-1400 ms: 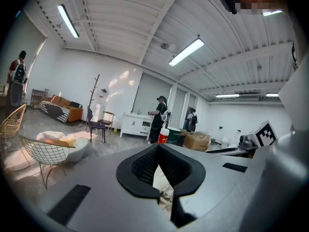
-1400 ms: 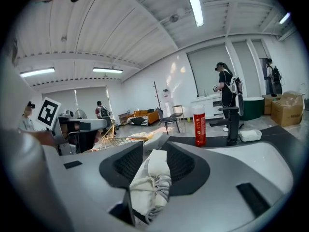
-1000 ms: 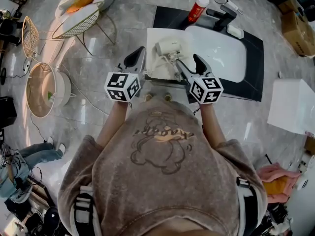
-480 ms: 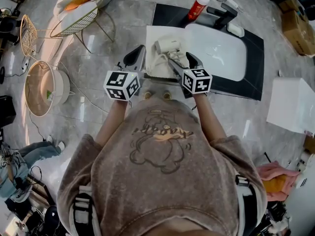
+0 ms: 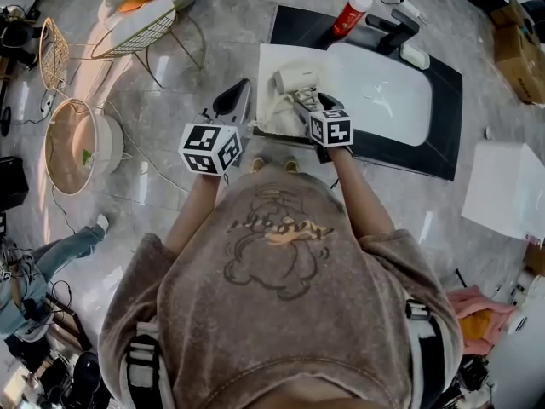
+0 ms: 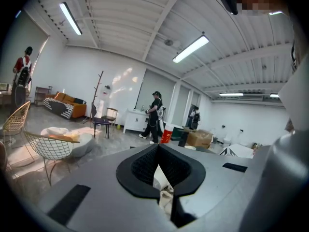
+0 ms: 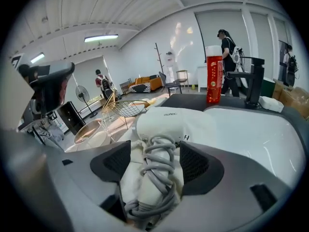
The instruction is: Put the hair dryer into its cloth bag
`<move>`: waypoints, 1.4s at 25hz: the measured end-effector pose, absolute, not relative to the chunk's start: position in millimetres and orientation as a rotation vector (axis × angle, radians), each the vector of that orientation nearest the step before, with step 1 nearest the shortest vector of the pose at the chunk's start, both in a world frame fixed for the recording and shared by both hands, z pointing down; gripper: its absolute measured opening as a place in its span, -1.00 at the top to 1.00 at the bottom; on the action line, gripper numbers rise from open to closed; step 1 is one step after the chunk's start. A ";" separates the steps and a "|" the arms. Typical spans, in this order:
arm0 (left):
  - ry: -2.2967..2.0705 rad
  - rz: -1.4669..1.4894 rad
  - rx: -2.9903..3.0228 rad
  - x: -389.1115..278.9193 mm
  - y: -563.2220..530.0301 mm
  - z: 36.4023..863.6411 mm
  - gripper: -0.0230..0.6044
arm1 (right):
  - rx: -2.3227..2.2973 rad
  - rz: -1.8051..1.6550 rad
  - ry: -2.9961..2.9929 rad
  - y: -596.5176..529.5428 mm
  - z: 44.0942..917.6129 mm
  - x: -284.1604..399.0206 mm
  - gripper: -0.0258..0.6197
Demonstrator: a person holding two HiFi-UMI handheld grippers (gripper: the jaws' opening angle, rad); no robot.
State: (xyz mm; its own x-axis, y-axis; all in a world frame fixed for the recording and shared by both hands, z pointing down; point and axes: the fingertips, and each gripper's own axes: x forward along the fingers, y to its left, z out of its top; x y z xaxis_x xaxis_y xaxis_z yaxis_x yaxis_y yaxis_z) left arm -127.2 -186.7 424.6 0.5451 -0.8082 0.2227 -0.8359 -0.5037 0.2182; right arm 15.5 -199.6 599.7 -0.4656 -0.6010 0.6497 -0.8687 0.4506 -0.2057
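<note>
A white hair dryer [image 5: 294, 78] lies on the cream cloth bag [image 5: 271, 109] at the left end of the sink counter. Its handle [image 7: 157, 173], wound with grey cord, points toward me. My right gripper [image 5: 305, 100] [image 7: 155, 162] is open and straddles that handle. Its jaws have just been closing, with the handle between them and small gaps at both pads. My left gripper [image 5: 241, 92] [image 6: 157, 151] is shut at the bag's left edge. A strip of the bag's cloth [image 6: 165, 197] shows between its pads.
A white basin [image 5: 383, 92] sits in a black counter [image 5: 443, 143], with a red bottle [image 5: 347, 14] and a black tap [image 5: 392, 31] behind it. To the left on the floor stand a wire chair [image 5: 140, 28] and a round basket [image 5: 72, 147]. A white box [image 5: 511, 186] stands at the right.
My right gripper has dropped and moved in toward the hair dryer, ending astride its handle. The left gripper has stayed where it was.
</note>
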 end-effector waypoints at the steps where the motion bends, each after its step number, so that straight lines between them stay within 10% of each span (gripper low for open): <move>1: -1.367 0.132 2.482 -128.3 -186.7 425.3 0.87 | 1.223 0.729 -2.204 -200.5 603.9 15.5 0.00; 35: -1.417 0.095 2.422 -141.3 -188.3 429.9 0.87 | 1.131 0.765 -2.025 -206.4 643.8 12.4 0.15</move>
